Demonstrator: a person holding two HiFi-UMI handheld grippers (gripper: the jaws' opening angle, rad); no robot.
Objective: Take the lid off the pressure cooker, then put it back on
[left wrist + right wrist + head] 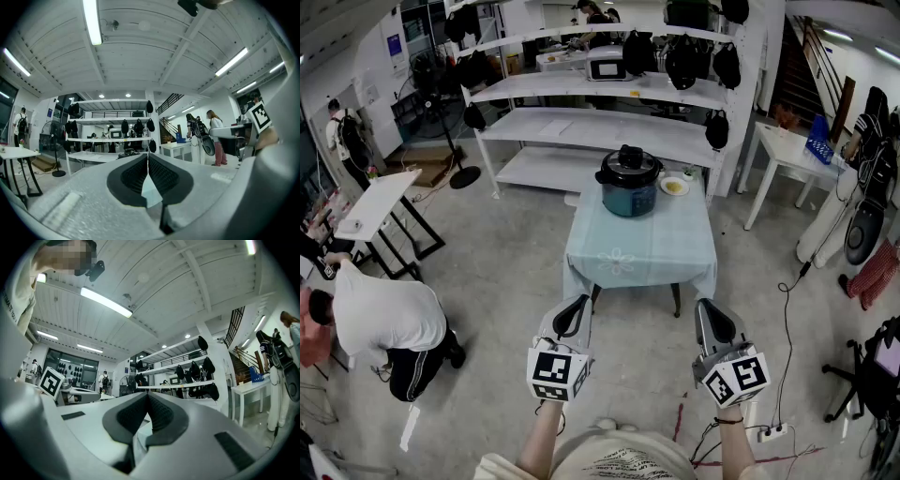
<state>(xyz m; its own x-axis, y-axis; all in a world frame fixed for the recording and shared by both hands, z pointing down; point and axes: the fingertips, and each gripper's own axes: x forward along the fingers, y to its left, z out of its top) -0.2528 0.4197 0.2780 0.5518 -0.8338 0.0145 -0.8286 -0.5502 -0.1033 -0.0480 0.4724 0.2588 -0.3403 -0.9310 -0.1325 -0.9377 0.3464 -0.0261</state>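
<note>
Workshop floor, pale and open, lies between you and the surface [642, 248], a small cloth-covered table standing in front of white shelving [600, 131].

**Location of the work item.** The pressure cooker [629, 183] stands at the far end of the surface, upright, with its dark lid [628, 161] seated on the pot. A small plate [674, 186] lies just beside it, on your right. No removal step has begun.

**State of the fingers.** The left gripper [577, 305] and the right gripper [706, 307] are both held low in front of your body, over bare floor, short of the near edge of the surface. On each, the fingers are pressed together with nothing between them. You must part them before any grasp.

**Governing relation.** The cooker lies straight ahead of the fingers and well apart from them, on a line running roughly midway between the two grippers. Neither hand is clearly nearer. Both grippers point forward toward it, about level.

**Judgement for the approach.** You will likely need to step forward and raise both grippers above the rim. The lid knob is too small here to tell which way it runs; check it closer in. Keep clear of the plate.
</note>
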